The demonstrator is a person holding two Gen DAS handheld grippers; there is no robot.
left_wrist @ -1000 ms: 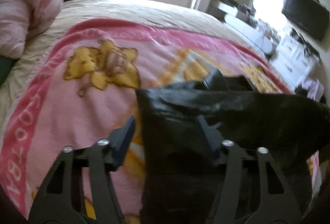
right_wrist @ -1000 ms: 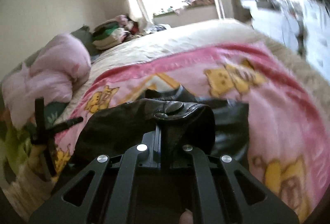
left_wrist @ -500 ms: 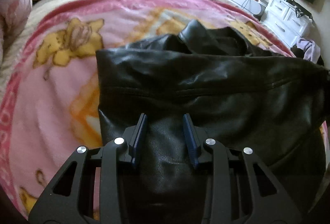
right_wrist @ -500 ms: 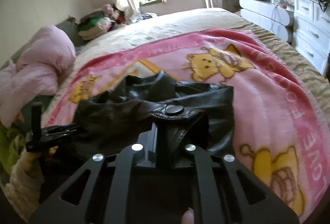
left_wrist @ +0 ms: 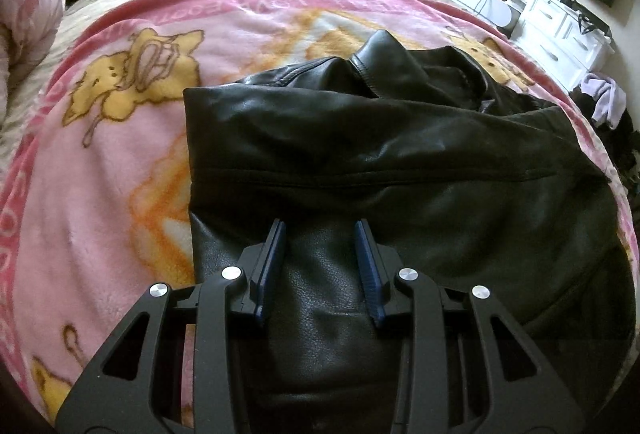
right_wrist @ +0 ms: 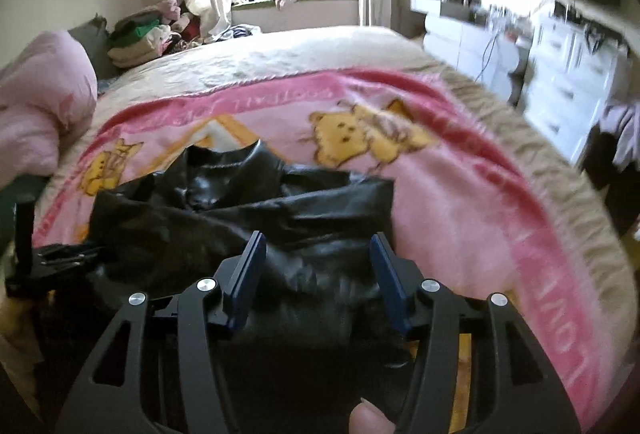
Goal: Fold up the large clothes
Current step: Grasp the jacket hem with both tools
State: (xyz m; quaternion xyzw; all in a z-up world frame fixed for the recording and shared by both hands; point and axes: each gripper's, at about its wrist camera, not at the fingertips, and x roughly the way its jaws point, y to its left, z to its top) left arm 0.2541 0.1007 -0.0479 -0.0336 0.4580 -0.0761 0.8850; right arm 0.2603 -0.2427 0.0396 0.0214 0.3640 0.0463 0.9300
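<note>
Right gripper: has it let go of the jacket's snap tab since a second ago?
Yes. The right gripper fingers are opening, pads clear of the black jacket, which lies on the pink blanket.

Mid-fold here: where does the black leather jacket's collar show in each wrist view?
Left wrist: the collar stands up at upper centre, past the folded black leather jacket.
Right wrist: the collar sits left of centre, behind the crumpled jacket.
Shared landmark: the yellow bear print on the pink blanket, right of the collar.
</note>
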